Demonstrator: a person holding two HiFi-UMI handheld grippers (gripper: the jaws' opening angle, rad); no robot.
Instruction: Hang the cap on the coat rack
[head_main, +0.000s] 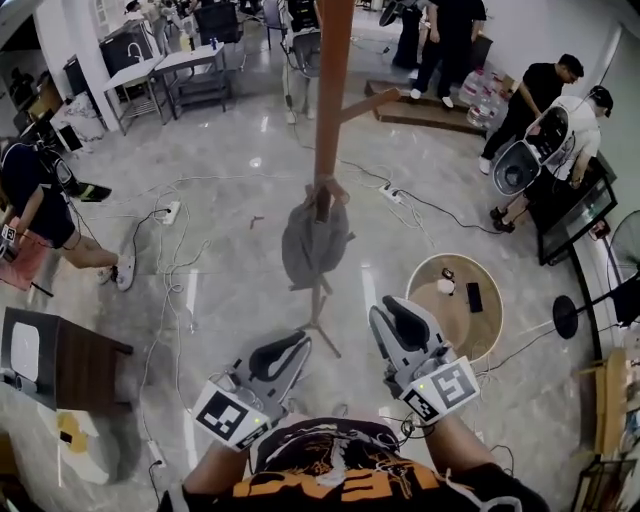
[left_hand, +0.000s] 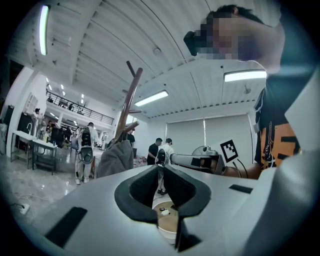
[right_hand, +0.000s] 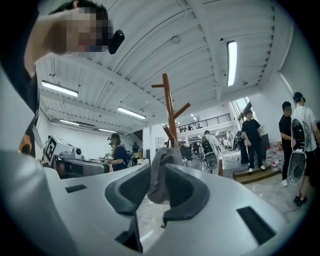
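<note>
A grey cap (head_main: 312, 245) hangs on a lower peg of the brown wooden coat rack (head_main: 330, 90), straight ahead of me. Both grippers are drawn back near my body, well short of the cap. My left gripper (head_main: 298, 345) has its jaws together with nothing in them. My right gripper (head_main: 392, 312) stands open and empty. In the left gripper view the cap (left_hand: 116, 159) and rack (left_hand: 131, 97) lie left of the left gripper (left_hand: 161, 170). In the right gripper view the cap (right_hand: 162, 157) shows at a distance through the gap of the right gripper (right_hand: 156, 169), under the rack (right_hand: 170, 107).
A round wooden table (head_main: 495, 300) with small items stands to the right. A dark wooden table (head_main: 70, 350) is at the left. Cables and a power strip (head_main: 168, 211) lie on the floor. One person (head_main: 35, 200) is at the left, others (head_main: 560, 110) at the right.
</note>
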